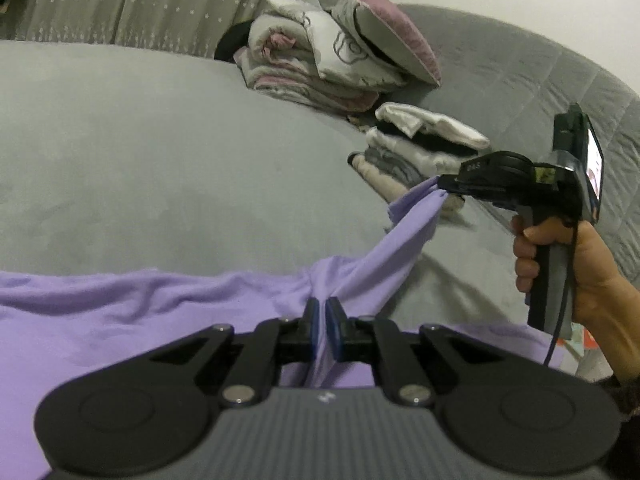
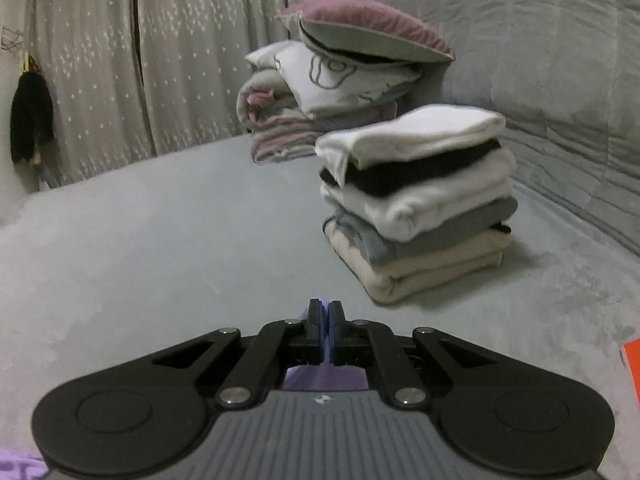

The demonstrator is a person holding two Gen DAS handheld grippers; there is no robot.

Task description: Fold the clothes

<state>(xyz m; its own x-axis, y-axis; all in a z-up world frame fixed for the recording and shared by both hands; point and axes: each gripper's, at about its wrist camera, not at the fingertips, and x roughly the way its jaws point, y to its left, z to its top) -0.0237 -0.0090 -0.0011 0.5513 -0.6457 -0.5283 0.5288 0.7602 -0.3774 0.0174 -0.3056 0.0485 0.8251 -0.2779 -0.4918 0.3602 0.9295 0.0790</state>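
Left claw (image 1: 322,312) clamped on a bunched ridge of the lilac garment (image 1: 120,320), low over the grey bed (image 1: 160,160), cloth spread to its left. Right claw (image 1: 442,186), level in a bare hand (image 1: 580,276) off to the right, pinching a raised corner of that cloth, fabric taut between both. Beyond, folded stack (image 2: 416,200) near bedding pile (image 2: 332,92).

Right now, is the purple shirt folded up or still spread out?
Not folded: the purple garment lies loosely spread on the bed, one part pinched up by each hand-held gripper, left and right.
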